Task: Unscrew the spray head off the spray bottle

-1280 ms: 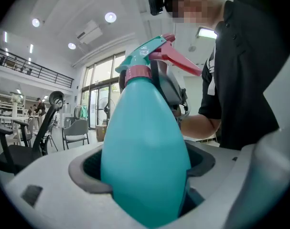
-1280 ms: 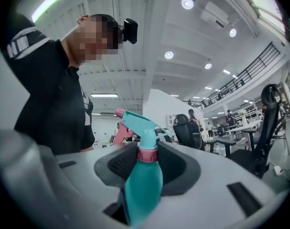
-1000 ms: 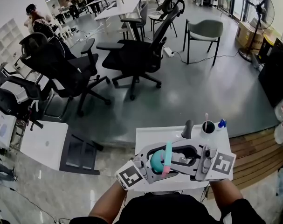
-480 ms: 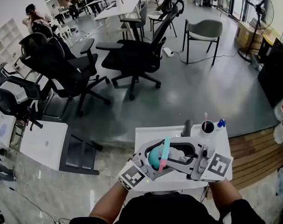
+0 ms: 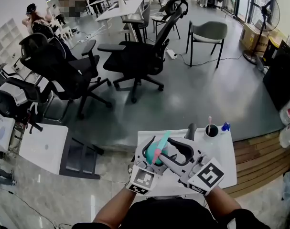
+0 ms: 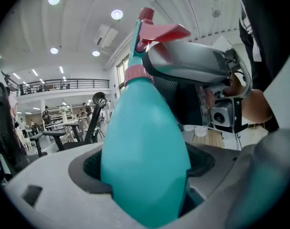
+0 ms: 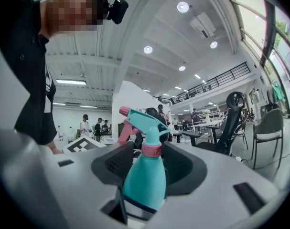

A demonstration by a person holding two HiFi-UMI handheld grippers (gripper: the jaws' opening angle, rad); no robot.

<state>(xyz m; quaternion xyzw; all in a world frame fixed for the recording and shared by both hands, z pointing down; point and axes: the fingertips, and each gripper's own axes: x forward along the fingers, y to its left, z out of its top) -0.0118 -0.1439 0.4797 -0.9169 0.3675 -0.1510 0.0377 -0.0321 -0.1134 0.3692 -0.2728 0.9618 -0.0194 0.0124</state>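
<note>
A teal spray bottle point(image 5: 158, 154) with a teal and pink spray head point(image 5: 161, 141) is held up over the small white table point(image 5: 216, 151). My left gripper point(image 5: 152, 159) is shut on the bottle's wide body point(image 6: 145, 161), which fills the left gripper view. My right gripper point(image 5: 172, 149) reaches in from the right at the neck. In the right gripper view its jaws are opening around the pink collar point(image 7: 152, 150), and the pads stand clear of it on both sides. The spray head point(image 7: 144, 120) rises past the jaw tips, nozzle to the left.
On the table's far edge stand a white cup with a toothbrush point(image 5: 211, 129) and a dark rounded object point(image 5: 191, 129). Black office chairs point(image 5: 135, 56) and a grey chair point(image 5: 209, 32) stand on the floor beyond. A wooden platform point(image 5: 259, 151) lies to the right.
Both grippers and the bottle have shifted left, and the spray head now leans up to the right. The right gripper's marker cube has dropped lower and nearer.
</note>
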